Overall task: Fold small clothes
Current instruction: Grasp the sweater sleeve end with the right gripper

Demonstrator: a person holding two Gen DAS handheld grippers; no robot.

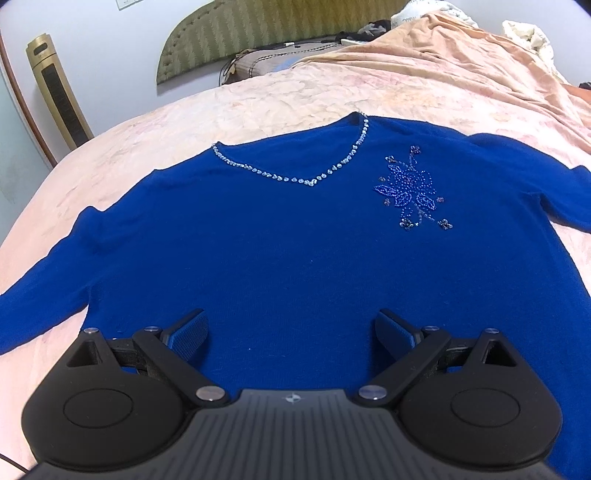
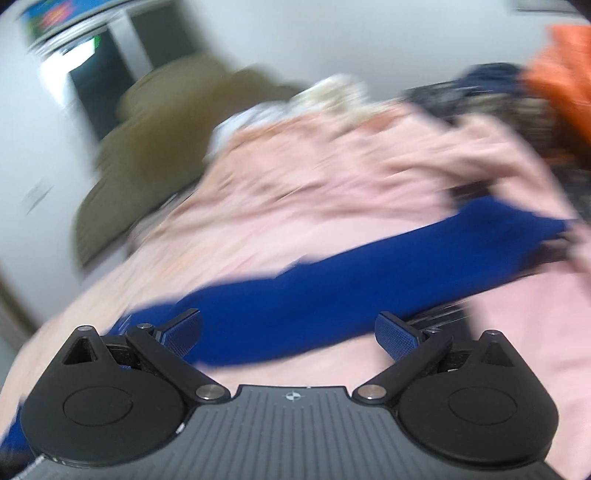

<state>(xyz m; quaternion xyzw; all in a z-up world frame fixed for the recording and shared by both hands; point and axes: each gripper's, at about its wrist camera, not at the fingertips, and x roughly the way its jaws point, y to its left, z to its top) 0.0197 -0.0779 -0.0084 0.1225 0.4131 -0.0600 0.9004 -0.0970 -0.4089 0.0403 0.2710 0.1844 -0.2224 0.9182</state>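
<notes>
My blue sweater (image 1: pixel 280 236) lies flat, front up, on the bed (image 1: pixel 122 147), filling mid-frame. Left tool (image 1: pixel 291 334) hovers over its hem, fingers apart, holding nothing. Right tool (image 2: pixel 288 334) is also spread wide over a sleeve (image 2: pixel 332 280), the view blurry. No fold started yet, I'd say; next I'd grab that sleeve and bring it inward.

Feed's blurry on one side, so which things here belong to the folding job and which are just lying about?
Job:
blue sweater, spread flat
its sleeve
left tool, open
right tool, open

Lying about:
pink bedspread
tower fan
headboard
orange cloth
</notes>
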